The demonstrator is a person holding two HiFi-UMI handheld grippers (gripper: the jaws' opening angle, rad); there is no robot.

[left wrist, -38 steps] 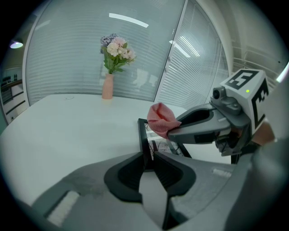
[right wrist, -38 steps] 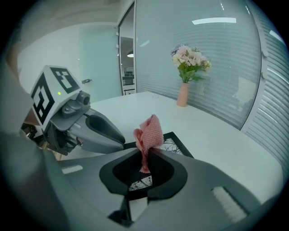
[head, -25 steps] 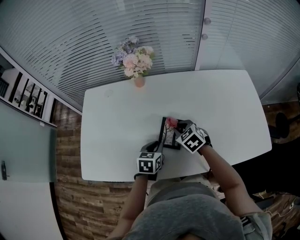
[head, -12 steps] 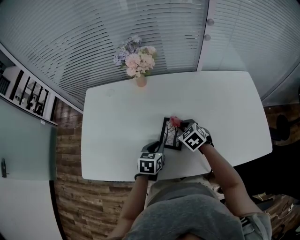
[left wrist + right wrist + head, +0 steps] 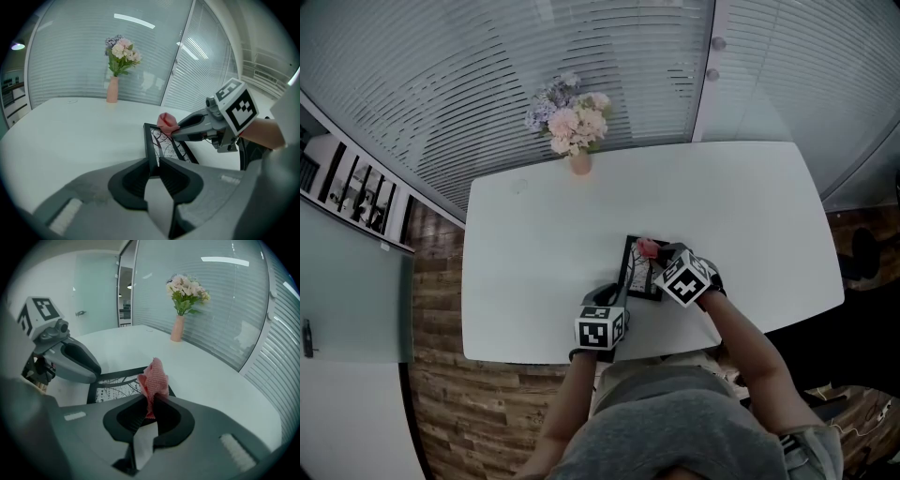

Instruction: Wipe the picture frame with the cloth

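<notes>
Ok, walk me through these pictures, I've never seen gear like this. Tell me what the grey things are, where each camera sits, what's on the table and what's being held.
There is no robot here. A person holds a two-jaw hand tool, called a gripper, in each hand. One picture comes from a camera on the person's head, looking down. The other two come from cameras riding on each gripper, looking along its jaws. On the white table are a vase of flowers and, nearer the person, a black picture frame. The left gripper is shut on the frame's near edge. The right gripper is shut on a pink cloth, held at the frame's far end.
</notes>
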